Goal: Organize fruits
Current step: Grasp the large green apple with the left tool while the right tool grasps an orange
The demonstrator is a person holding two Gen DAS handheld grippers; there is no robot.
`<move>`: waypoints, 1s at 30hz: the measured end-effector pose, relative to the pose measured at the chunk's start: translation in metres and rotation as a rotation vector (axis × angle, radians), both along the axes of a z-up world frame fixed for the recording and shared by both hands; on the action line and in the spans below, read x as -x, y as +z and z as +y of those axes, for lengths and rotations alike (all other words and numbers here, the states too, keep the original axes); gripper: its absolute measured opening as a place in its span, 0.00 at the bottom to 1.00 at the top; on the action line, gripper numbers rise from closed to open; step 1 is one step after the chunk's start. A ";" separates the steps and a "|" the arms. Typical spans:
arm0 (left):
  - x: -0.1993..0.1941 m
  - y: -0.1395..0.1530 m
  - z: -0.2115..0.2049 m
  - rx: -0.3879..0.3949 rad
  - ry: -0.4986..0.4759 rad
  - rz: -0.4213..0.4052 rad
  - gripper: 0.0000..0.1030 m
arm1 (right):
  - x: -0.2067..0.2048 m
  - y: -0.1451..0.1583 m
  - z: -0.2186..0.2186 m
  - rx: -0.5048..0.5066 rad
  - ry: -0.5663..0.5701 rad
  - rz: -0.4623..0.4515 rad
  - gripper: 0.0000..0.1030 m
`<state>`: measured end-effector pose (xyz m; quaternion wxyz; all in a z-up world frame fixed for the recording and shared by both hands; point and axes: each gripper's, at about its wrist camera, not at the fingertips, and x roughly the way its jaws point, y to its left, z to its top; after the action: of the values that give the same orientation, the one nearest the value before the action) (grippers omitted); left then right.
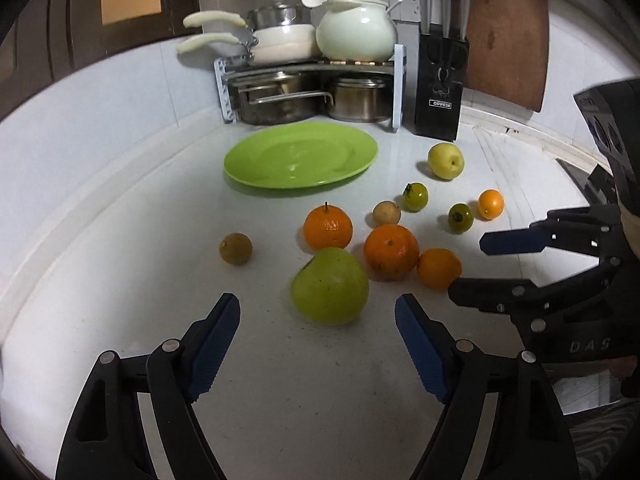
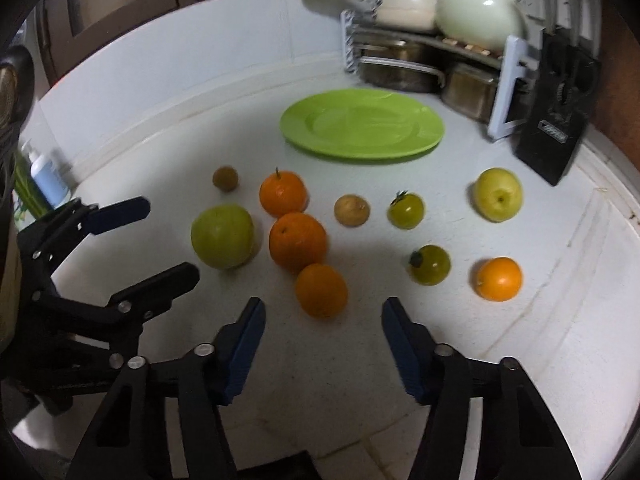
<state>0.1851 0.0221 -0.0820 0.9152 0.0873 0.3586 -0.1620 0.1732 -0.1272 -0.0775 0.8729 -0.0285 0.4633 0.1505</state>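
Note:
Several fruits lie loose on the white counter in front of an empty green plate (image 1: 300, 156) (image 2: 362, 126). A big green apple (image 1: 330, 286) (image 2: 222, 236) sits just ahead of my open, empty left gripper (image 1: 318, 314). Three oranges (image 1: 391, 253) (image 2: 297, 242) cluster beside it; the nearest small orange (image 2: 321, 290) (image 1: 439, 268) lies just ahead of my open, empty right gripper (image 2: 323, 316). A yellow apple (image 1: 445, 161) (image 2: 499, 194), two green tomatoes (image 1: 415, 196) (image 2: 430, 264), a small orange (image 2: 499, 279), a tan fruit (image 2: 352, 210) and a brown fruit (image 1: 235, 248) lie around.
A rack of pots and pans (image 1: 312, 92) (image 2: 424, 64) and a black knife block (image 1: 440, 88) (image 2: 556, 108) stand behind the plate by the wall. A wooden board (image 1: 508, 36) leans at the back right. A blue bottle (image 2: 48, 178) stands at the far left.

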 end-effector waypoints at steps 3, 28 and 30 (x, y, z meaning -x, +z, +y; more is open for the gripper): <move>-0.009 -0.002 0.002 0.034 0.015 0.031 0.73 | -0.004 -0.004 0.000 -0.002 0.016 0.011 0.55; -0.036 -0.019 -0.005 0.125 0.095 0.147 0.49 | -0.030 -0.020 -0.004 -0.079 0.059 0.072 0.33; -0.035 -0.018 -0.005 0.123 0.102 0.147 0.48 | -0.031 -0.021 -0.005 -0.080 0.061 0.071 0.33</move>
<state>0.2201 0.0172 -0.1002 0.8971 0.0004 0.4180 -0.1430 0.2037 -0.1318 -0.0982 0.8512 -0.0025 0.4867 0.1965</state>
